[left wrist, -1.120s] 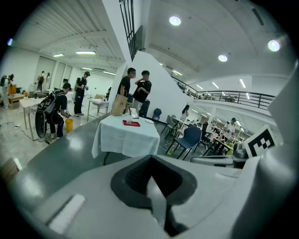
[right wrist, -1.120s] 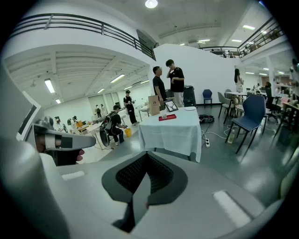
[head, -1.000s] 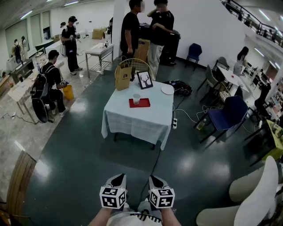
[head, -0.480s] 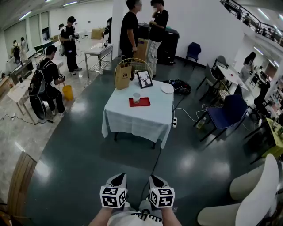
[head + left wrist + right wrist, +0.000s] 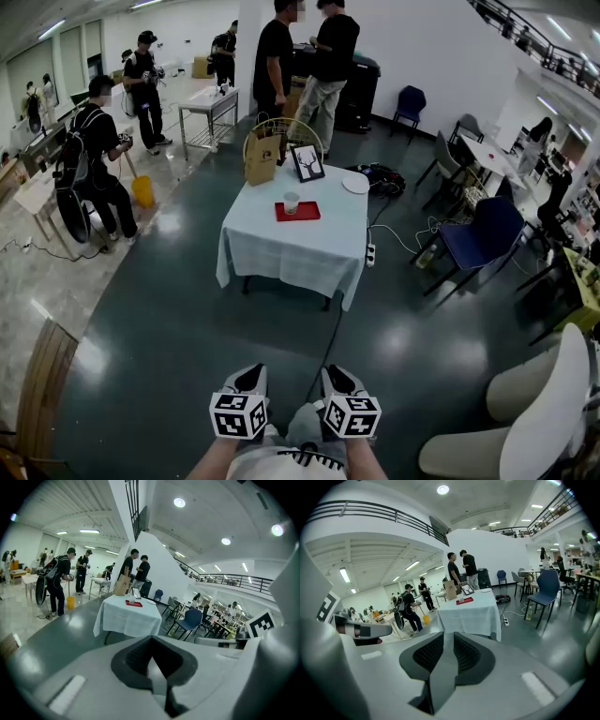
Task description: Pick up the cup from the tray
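Cup is small and pale, too far to see any detail, and it stands upright with its long axis vertical and the mouth up, on the left part of a red tray on the table with a white cloth. Left gripper and right gripper are low in the head view, side by side and well apart from the table. Each has its jaws together with nothing between them.
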A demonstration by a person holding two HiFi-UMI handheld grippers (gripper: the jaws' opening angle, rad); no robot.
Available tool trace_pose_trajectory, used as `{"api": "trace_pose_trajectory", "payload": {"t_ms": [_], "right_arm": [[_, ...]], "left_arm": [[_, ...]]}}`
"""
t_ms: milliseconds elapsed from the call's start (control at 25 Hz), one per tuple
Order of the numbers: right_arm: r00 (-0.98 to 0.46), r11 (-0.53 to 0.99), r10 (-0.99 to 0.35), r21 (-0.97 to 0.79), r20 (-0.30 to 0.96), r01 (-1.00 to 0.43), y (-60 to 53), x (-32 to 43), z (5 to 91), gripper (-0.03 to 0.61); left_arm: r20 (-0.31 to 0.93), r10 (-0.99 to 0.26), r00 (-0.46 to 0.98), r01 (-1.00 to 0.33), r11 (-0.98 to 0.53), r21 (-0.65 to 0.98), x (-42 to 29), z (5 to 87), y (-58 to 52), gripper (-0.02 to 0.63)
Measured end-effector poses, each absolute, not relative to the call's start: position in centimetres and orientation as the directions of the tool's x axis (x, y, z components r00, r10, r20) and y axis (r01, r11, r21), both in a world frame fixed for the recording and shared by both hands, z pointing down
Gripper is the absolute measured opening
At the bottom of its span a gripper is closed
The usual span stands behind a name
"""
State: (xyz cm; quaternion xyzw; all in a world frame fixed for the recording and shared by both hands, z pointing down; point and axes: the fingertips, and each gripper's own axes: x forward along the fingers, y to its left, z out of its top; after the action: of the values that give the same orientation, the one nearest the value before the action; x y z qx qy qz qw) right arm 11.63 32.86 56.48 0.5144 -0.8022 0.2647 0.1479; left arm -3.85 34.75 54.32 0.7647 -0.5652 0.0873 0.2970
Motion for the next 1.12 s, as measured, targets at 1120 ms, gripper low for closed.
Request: {"api": "trace_pose_trajectory", "payload": {"t_ms": [1120], "right_arm": [[-0.541,0.365,-0.714,-0.422,0.445,-0.83,14.8,9.9,56.7,0.169]], "left_arm": [[0.488,-0.838,0.243,-0.936,-0.07,0.344,-6.6,53.9,19.2,0.0]]}}
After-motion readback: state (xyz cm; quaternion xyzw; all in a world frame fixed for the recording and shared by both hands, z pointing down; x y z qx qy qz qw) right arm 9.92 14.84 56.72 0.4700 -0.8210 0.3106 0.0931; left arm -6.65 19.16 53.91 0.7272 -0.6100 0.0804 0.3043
